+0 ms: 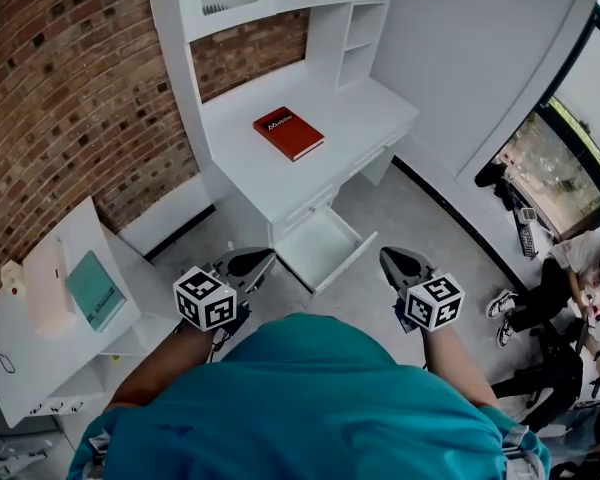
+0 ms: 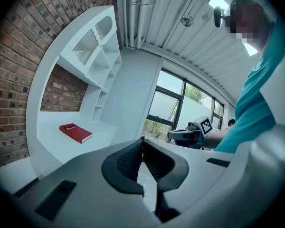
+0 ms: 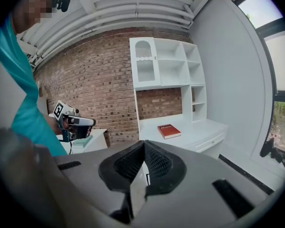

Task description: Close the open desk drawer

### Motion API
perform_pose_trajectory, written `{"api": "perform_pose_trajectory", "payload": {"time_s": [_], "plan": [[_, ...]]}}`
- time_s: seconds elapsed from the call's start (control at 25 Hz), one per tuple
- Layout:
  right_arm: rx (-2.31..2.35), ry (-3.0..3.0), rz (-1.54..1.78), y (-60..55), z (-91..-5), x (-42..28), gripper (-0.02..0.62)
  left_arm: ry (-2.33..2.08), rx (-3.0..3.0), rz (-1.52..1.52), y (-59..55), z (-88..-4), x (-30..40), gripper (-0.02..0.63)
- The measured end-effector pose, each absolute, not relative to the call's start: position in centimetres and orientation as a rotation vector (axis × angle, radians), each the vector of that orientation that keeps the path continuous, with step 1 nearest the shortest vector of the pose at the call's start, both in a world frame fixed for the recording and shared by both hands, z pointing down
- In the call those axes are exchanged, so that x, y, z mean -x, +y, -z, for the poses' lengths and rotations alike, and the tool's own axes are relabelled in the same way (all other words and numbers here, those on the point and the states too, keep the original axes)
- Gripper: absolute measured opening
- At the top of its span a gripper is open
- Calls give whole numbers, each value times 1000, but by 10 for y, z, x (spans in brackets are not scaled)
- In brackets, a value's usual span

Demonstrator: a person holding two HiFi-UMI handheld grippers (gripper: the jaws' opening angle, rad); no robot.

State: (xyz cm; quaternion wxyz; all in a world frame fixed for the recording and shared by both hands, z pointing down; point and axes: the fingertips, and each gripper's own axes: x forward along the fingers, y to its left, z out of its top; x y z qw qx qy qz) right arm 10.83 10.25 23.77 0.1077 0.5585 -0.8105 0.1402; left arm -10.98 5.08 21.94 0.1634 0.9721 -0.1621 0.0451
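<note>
The white desk [image 1: 365, 103] stands against the brick wall with a red book [image 1: 289, 133] on its top. Below the desktop, one drawer [image 1: 325, 247] is pulled out and looks empty. My left gripper [image 1: 252, 261] hovers just left of the drawer, shut on nothing. To the drawer's right hangs my right gripper [image 1: 398, 261], also shut and empty. Neither touches the drawer. In the left gripper view the jaws [image 2: 142, 142] meet, with the red book [image 2: 76, 133] beyond. The right gripper view shows closed jaws [image 3: 144, 145], the book [image 3: 169, 130] and the left gripper [image 3: 74, 122]; the open drawer is hidden there.
A low white side table [image 1: 40, 353] at the left carries a teal book [image 1: 94, 290] and a pale object [image 1: 45, 286]. People sit on the floor at the right [image 1: 570, 298] by the window. Grey floor lies between me and the desk.
</note>
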Motion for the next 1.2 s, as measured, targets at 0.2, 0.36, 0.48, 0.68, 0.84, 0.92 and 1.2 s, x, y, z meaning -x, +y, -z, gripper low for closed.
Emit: {"api": "perform_pose_trajectory", "payload": {"time_s": [0.2, 0.36, 0.48, 0.68, 0.84, 0.92, 1.2], "plan": [[-1631, -2385, -464, 67, -253, -135, 20, -485, -2745, -155, 16, -230, 89, 15], [-1589, -2414, -503, 32, -271, -173, 20, -543, -2733, -189, -11, -240, 58, 15], [-1540, -2436, -565, 4, -292, -209, 20, -634, -2707, -197, -35, -246, 26, 15], [-1397, -2456, -623, -35, -334, -254, 20, -768, -2607, -245, -53, -274, -18, 15], [-1352, -2412, -666, -52, -375, -272, 20, -793, -2550, -325, -53, -299, -35, 15], [-1347, -2371, -687, -54, -394, -273, 20, -780, -2541, -366, -53, -310, -35, 15], [-1367, -2176, -706, -58, -465, -268, 21, -664, -2496, -456, -67, -364, -22, 15]]}}
